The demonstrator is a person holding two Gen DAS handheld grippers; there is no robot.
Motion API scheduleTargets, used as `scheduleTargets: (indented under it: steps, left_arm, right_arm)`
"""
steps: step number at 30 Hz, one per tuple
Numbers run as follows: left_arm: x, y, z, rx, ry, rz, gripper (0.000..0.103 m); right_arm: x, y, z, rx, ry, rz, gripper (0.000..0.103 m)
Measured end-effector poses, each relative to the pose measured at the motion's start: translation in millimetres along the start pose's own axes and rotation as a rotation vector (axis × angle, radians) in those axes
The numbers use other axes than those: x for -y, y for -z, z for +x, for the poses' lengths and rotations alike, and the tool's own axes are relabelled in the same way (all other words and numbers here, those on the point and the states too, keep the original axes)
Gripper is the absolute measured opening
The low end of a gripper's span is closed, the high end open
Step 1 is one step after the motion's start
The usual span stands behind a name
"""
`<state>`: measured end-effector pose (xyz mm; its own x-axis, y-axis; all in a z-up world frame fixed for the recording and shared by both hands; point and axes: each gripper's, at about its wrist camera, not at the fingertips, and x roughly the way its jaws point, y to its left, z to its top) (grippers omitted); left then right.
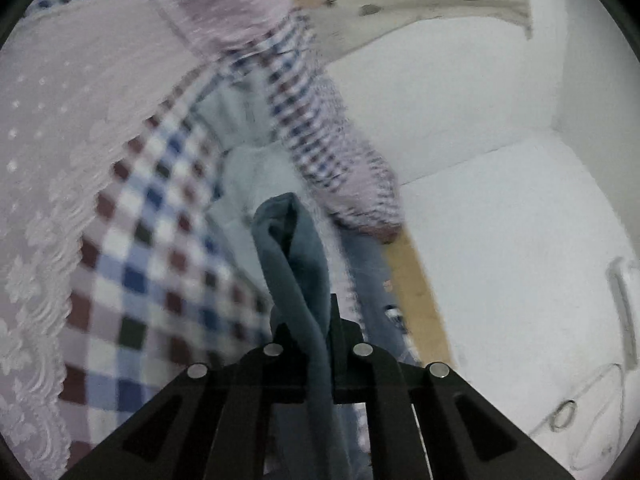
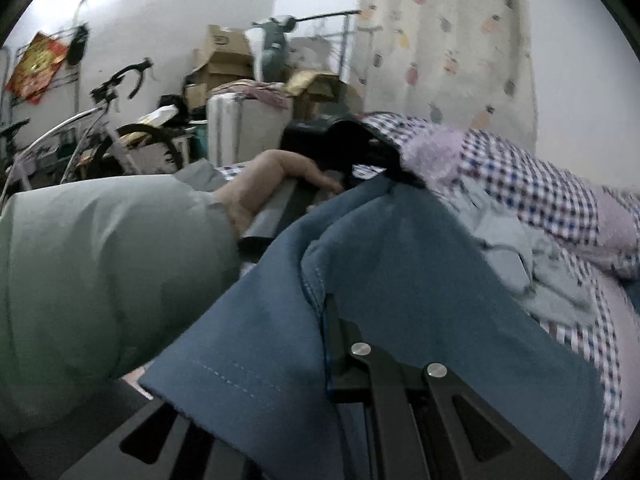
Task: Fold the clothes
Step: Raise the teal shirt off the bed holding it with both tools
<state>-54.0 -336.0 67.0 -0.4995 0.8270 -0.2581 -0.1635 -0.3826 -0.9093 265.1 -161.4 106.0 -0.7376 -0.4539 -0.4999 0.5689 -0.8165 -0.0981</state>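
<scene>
Left tool (image 1: 306,332) clamped on a bunched fold of the blue shirt (image 1: 294,248), lifted over the checked bed (image 1: 152,240). Right tool (image 2: 332,320) pinches its hem. Soft, light, floppy; best held at seams.

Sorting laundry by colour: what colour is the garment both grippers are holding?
Plain slate blue garment, clearest in the right wrist view.

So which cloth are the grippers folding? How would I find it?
Find the checked bedspread. In front of it, the blue garment is pinched in the left gripper and drapes over the right gripper. It is plain dark blue; the neighbouring fabrics are checked or paler.
</scene>
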Motion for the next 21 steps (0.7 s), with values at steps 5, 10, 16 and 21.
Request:
scheduleTargets:
  steps: [5,10,16,21]
  left_arm:
    - [22.1,6.0,11.7,-0.012,-0.026,0.036,0.004]
    - [62.9,19.3,31.3,-0.035,-0.05,0.093,0.004]
    - [114.1,48.6,88.7,-0.118,-0.098,0.154,0.004]
    - [140.8,80.4,153.9,-0.196,-0.137,0.16,0.004]
  right_arm:
    - [24.9,19.4,-16.9,-0.002,0.044,0.084,0.003]
    - [58.8,36.8,-47.3,0.0,0.098,0.18,0.003]
    - [104.4,63.9,-83.8,-0.026,0.156,0.284,0.003]
    - [147.6,93.0,-112.9,-0.039,0.198,0.394,0.003]
